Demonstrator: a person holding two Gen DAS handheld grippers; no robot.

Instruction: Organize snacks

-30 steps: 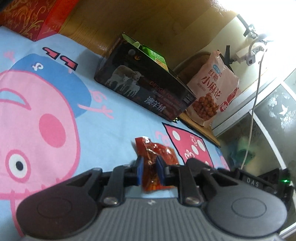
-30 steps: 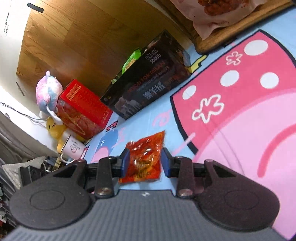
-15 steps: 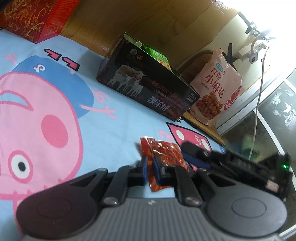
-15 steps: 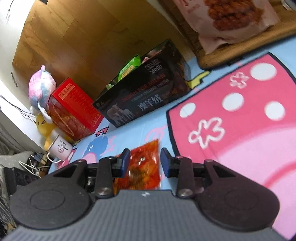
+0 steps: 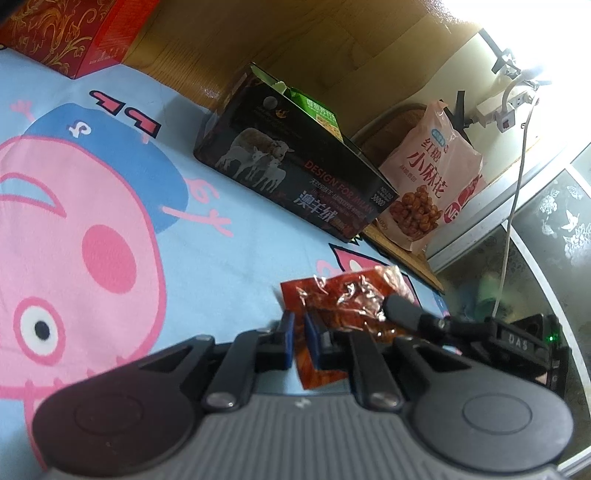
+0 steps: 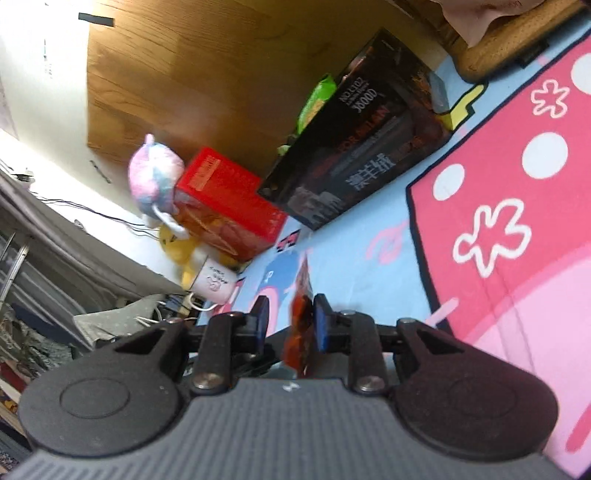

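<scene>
Cartoon sheet (image 5: 221, 258): black box (image 5: 295, 177), red box (image 5: 62, 33).

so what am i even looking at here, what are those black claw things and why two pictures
There is no robot here. A person holds a two-finger clamp in each hand, and a fisheye camera on each clamp looks forward along its fingers, which is why the pictures look bent. One picture is from the left hand's tool, the other from the right's.

The surface is a blue cartoon pig mat. On it stand a black box with sheep printed on it and a green packet poking out, and a red box. A pink snack bag leans behind.

The left gripper is closed on the edge of a small red snack packet. The right gripper has come in around the same packet, which looks edge-on from there; its fingers are not fully closed.
</scene>
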